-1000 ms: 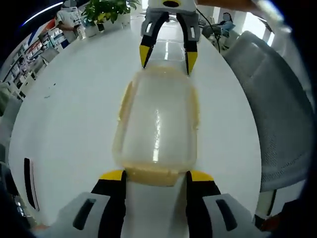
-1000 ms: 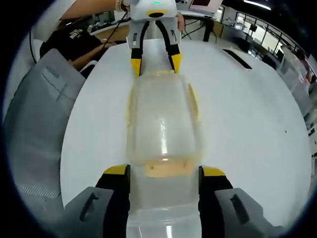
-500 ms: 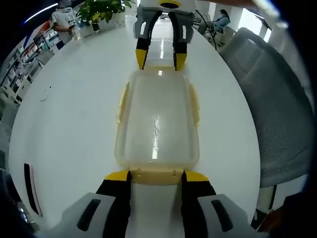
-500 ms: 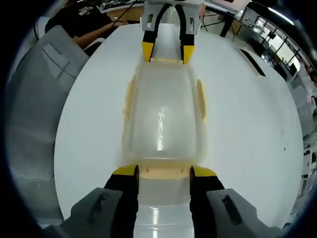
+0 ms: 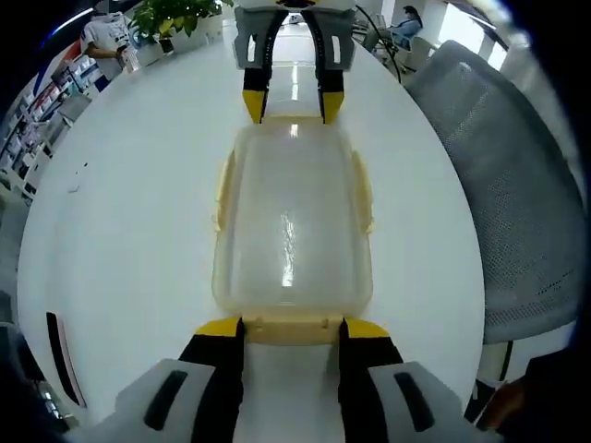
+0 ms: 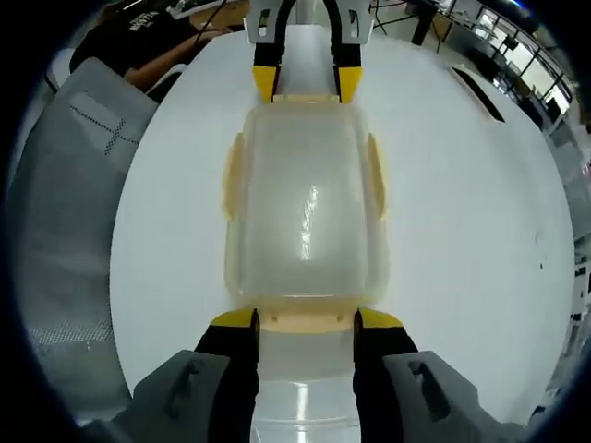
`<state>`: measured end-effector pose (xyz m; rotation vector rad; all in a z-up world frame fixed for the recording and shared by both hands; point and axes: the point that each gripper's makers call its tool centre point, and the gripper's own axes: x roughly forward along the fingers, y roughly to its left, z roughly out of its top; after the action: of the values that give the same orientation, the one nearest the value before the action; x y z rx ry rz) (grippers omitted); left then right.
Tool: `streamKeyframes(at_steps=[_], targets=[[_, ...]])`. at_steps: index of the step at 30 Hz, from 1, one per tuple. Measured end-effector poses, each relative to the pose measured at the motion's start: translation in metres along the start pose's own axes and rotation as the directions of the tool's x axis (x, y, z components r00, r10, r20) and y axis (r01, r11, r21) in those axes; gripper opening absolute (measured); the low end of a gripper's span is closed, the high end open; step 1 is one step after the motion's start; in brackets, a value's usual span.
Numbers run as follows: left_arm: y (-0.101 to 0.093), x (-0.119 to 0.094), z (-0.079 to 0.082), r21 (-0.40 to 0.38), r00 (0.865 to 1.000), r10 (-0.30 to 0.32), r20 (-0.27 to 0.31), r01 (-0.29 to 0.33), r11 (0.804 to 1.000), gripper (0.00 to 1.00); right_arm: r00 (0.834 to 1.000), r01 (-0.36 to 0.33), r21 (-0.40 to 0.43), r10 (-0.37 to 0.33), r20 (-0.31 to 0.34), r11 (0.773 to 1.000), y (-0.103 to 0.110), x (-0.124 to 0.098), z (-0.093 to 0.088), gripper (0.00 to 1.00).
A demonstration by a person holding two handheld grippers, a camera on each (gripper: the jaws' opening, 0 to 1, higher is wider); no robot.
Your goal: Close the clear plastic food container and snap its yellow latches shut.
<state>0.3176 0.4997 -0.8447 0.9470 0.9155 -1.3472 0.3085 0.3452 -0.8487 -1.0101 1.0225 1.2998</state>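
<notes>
The clear plastic container (image 5: 291, 221) lies lengthwise on the white table (image 5: 129, 212) with its lid resting flat on it. Pale yellow latches (image 5: 222, 189) run along its long sides and ends. My left gripper (image 5: 291, 330) stands open at the near end, its yellow tips either side of the end latch (image 5: 291, 325). The right gripper (image 5: 288, 103) faces it at the far end, also open. From the right gripper view the same container (image 6: 305, 212) has my right gripper (image 6: 307, 321) straddling its end latch (image 6: 307, 317), and the left gripper (image 6: 307, 85) stands opposite.
A grey mesh chair (image 5: 499, 185) stands beside the table, seen also as the chair (image 6: 65, 212). A flat black device (image 5: 57, 355) lies near the table edge. A potted plant (image 5: 171, 18) sits far off. A person in a dark shirt (image 6: 138, 46) sits beyond the table.
Both grippers have drawn in to the container's two ends and their jaws have narrowed slightly. The lid, tilted a second ago, now lies flat on the box.
</notes>
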Motion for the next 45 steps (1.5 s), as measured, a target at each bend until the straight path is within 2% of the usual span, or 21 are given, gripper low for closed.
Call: streamKeyframes(at_steps=[8,14,17,22,26,29,31,34,38,42,45], targets=[[-0.001,-0.002,-0.001,0.001,1.0,0.001,-0.015,-0.001,1.0,0.34,0.999,-0.001,0.002,0.001,-0.038,1.0,-0.001,-0.001,-0.001,0.36],[0.0,-0.002,-0.002,-0.002,1.0,-0.002,-0.022,0.002,1.0,0.33,0.995,0.001,0.004,-0.001,-0.101,1.0,-0.001,0.0,-0.001,0.35],[0.0,-0.002,-0.002,-0.008,1.0,-0.003,-0.021,0.003,1.0,0.33,0.994,0.001,0.004,0.0,-0.109,1.0,-0.001,0.0,-0.002,0.35],[0.001,-0.002,-0.003,-0.011,0.999,-0.003,-0.042,0.002,1.0,0.33,0.995,-0.001,0.005,0.001,-0.099,1.0,-0.001,0.0,-0.003,0.36],[0.001,-0.003,-0.003,-0.006,0.999,-0.001,-0.041,0.001,1.0,0.33,0.997,0.0,0.008,0.001,-0.076,1.0,-0.001,-0.001,-0.004,0.36],[0.001,-0.004,-0.004,-0.005,1.0,0.0,-0.014,0.0,1.0,0.33,0.998,-0.005,0.016,0.006,-0.056,1.0,0.0,-0.001,-0.003,0.36],[0.001,-0.004,-0.004,-0.02,0.999,0.009,-0.032,-0.009,1.0,0.33,0.999,0.016,0.005,-0.016,-0.051,1.0,-0.001,-0.001,-0.002,0.36],[0.0,-0.005,-0.004,-0.02,0.999,0.016,-0.032,-0.017,1.0,0.33,0.999,0.007,0.017,-0.007,-0.048,1.0,-0.001,-0.004,-0.002,0.36],[0.0,-0.021,0.001,-0.017,0.999,0.022,-0.023,-0.022,1.0,0.33,0.999,0.002,0.009,-0.002,-0.039,1.0,0.0,-0.011,0.001,0.36],[-0.001,-0.033,0.002,-0.033,1.0,0.018,-0.016,-0.019,0.999,0.33,1.0,-0.007,0.001,0.007,0.006,1.0,-0.002,-0.026,0.009,0.36],[-0.001,-0.042,0.004,-0.031,0.999,0.035,-0.014,-0.036,0.999,0.33,1.0,0.014,-0.041,-0.013,0.028,0.999,-0.005,-0.041,0.015,0.36]])
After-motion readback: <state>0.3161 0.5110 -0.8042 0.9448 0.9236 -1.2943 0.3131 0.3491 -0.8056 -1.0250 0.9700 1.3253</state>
